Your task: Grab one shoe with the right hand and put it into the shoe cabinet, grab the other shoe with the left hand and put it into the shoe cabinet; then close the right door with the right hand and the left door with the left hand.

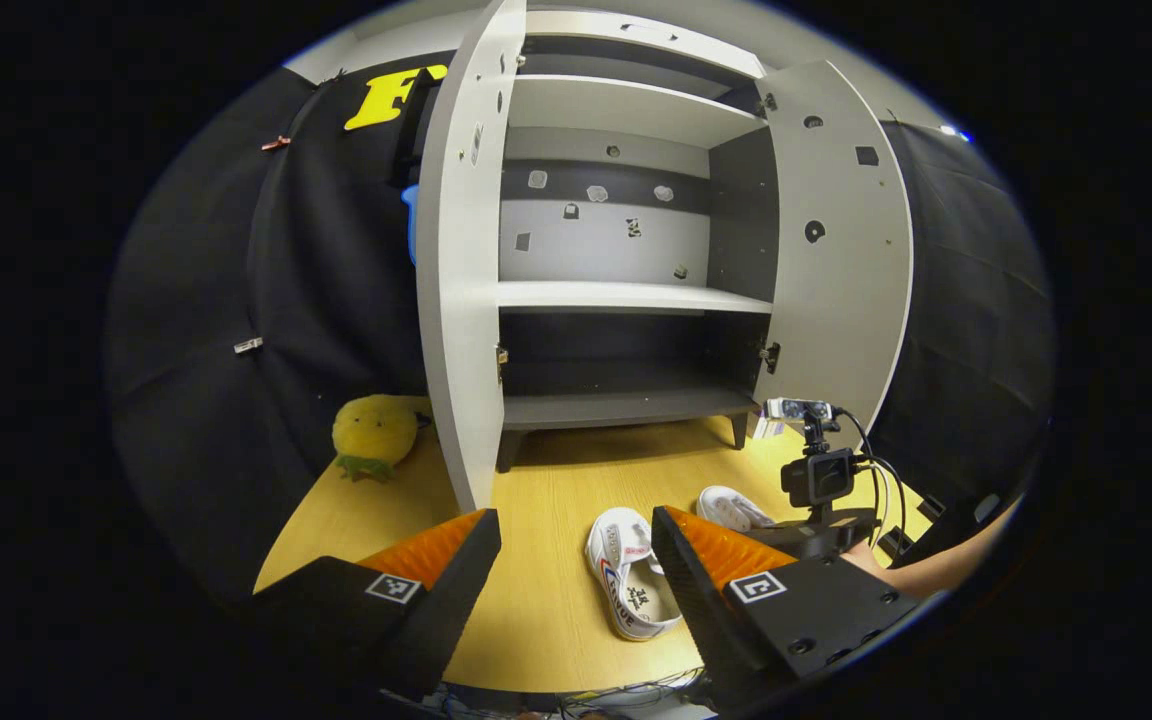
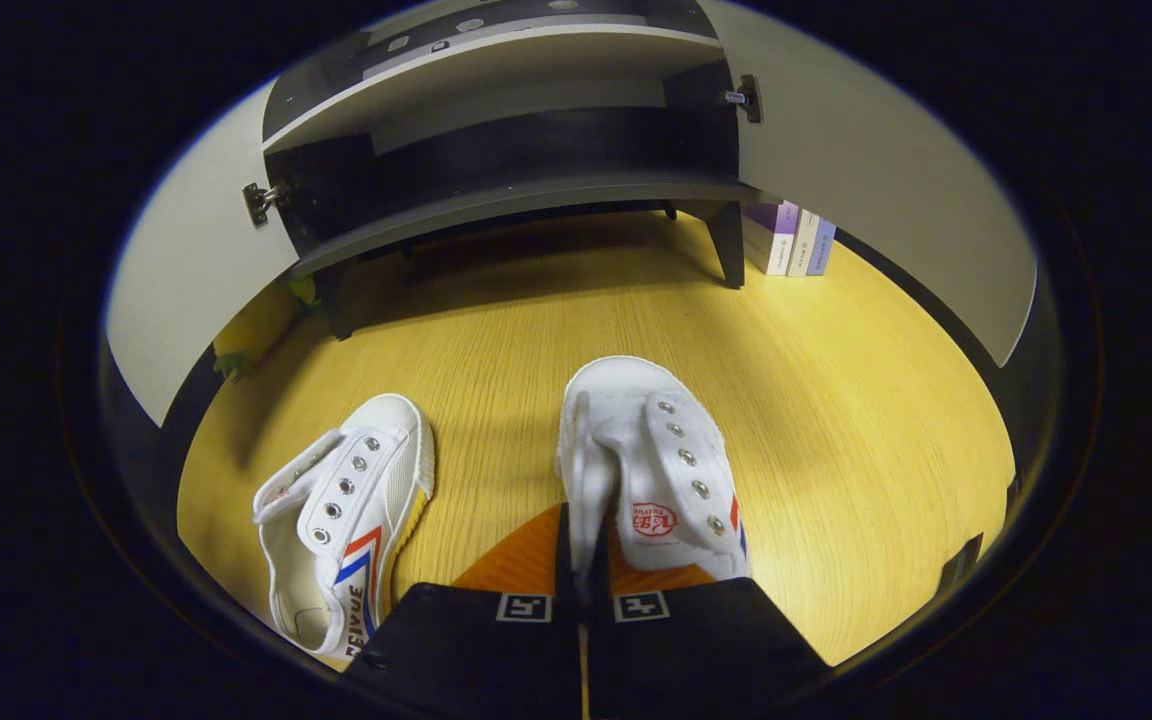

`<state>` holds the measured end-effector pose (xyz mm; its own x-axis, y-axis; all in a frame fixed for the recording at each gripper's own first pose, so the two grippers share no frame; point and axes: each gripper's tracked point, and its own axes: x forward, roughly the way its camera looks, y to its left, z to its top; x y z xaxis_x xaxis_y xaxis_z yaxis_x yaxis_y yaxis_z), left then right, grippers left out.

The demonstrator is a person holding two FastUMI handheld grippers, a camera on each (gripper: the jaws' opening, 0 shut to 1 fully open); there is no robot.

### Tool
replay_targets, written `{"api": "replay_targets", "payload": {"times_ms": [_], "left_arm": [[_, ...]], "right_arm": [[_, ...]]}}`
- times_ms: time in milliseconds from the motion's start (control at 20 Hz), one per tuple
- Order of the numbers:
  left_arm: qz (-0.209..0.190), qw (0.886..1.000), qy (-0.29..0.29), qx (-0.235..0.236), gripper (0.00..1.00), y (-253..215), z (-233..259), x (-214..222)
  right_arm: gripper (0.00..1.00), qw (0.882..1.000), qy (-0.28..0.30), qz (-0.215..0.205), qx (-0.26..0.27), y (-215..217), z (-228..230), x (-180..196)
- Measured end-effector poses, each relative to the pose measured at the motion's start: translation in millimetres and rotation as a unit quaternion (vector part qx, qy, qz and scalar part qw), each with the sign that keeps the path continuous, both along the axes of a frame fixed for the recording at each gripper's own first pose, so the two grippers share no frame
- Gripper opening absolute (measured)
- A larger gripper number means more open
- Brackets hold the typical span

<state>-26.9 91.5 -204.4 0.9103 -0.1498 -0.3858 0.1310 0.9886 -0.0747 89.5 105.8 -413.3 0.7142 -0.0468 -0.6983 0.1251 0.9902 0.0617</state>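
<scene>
White canvas shoe (image 2: 651, 470) (red-blue side stripes) clamped in right claw (image 2: 581, 560); left claw (image 1: 576, 545) apart.

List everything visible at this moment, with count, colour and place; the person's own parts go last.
Shoe cabinet: one, grey-white with dark interior, at the back, both doors open, shelves bare.
Shoes: two, white with red and blue trim, on the floor before the cabinet; one lies free, the other is pinched by its side wall.
Plush toy: one, yellow, floor left of the cabinet.
Books: a few, purple and pale, standing by the cabinet's right leg.
Floor: yellow wood grain.
Left gripper: fingers apart, hovering.
Right gripper: fingers closed on the shoe.
Forearm: one.
</scene>
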Motion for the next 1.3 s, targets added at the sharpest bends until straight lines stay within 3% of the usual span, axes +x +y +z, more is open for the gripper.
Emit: {"api": "replay_targets", "payload": {"times_ms": [250, 450, 600, 950, 1300], "left_arm": [[0.000, 1.000, 0.002, 0.003, 0.95, -1.7, 3.1, -7.4], [-0.007, 1.000, -0.019, 0.015, 0.95, -1.7, 14.5, -11.0], [-0.019, 0.999, -0.027, 0.017, 0.95, -3.5, 17.7, -14.3], [-0.033, 0.996, -0.077, 0.035, 0.95, 5.1, 43.4, -14.0], [-0.024, 0.992, -0.110, 0.049, 0.95, 13.3, 65.9, -14.0]], "right_arm": [[0.05, 1.000, -0.008, -0.007, 0.012, -2.3, 5.5, 2.9], [0.05, 0.998, -0.049, -0.018, 0.041, 4.4, 38.7, 5.0], [0.05, 0.998, -0.066, -0.010, 0.015, 2.6, 61.8, -2.5], [0.05, 0.988, -0.141, 0.044, -0.038, 15.8, 160.6, -8.0], [0.05, 0.964, -0.243, 0.077, -0.071, 39.2, 291.9, 21.5]]}}
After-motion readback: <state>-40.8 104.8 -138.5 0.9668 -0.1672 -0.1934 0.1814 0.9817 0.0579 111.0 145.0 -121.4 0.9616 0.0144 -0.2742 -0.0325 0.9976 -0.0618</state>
